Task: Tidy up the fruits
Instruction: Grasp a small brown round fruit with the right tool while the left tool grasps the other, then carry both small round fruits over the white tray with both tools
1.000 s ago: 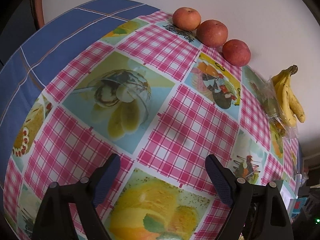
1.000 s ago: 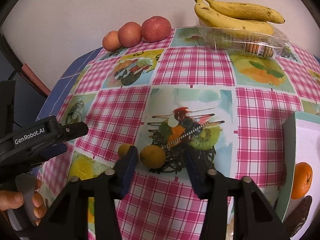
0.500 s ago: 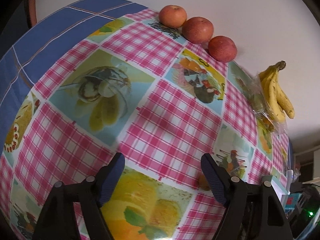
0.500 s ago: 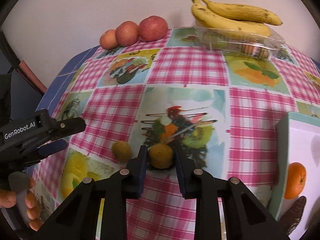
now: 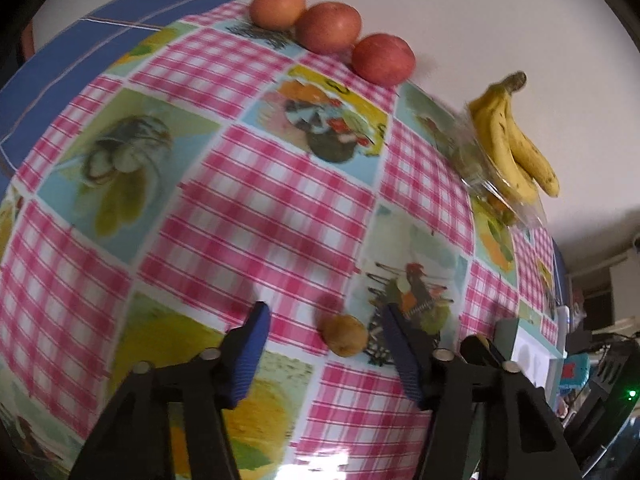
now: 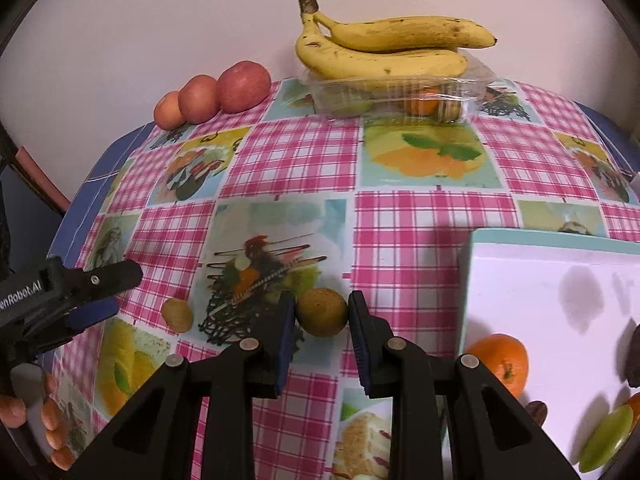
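The right gripper (image 6: 322,316) is clamped on a kiwi (image 6: 321,312), its blue pads touching the fruit on both sides; the kiwi is round, dull olive-brown, finely speckled, and held near the middle of the tabletop (image 6: 296,156), just beside the left edge of a white tray (image 6: 532,280); whether it touches the cloth cannot be told. A second kiwi (image 5: 345,335), smaller and paler brown, lies on the cloth between the spread fingers of the left gripper (image 5: 326,320), nearer the right finger and touching neither; that gripper's jaws stand wide apart and hold nothing. In the tray's near part lie an orange (image 6: 500,362) and a green slice (image 6: 606,438). Along the tabletop's far edge three apples (image 6: 212,96) sit in a row touching one another, red-orange and smooth; to their right bananas (image 6: 384,48), yellow with brown flecks, rest on a clear box (image 6: 400,94) of fruit.
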Demonstrator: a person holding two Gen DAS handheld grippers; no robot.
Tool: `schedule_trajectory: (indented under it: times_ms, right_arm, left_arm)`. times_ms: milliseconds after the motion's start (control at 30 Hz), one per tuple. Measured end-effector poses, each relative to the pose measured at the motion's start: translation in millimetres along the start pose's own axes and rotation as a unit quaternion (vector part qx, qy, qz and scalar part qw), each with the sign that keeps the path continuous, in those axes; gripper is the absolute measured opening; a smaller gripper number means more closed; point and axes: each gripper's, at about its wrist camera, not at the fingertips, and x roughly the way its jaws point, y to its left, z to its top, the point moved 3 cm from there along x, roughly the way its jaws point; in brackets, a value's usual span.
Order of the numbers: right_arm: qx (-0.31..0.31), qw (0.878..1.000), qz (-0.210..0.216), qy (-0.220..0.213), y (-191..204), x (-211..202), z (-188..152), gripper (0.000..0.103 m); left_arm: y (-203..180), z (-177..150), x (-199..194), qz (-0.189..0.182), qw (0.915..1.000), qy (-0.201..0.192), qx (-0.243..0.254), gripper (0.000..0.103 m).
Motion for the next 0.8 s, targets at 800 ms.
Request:
schedule_trajectory:
  times_ms: [800]
  right_arm:
    - [0.029, 0.999, 0.015, 0.001, -20, -6, 0, 0.028]
  left_arm:
    - [-7, -6, -1, 0.012, 0.9999, 0.007, 0.009, 0.026]
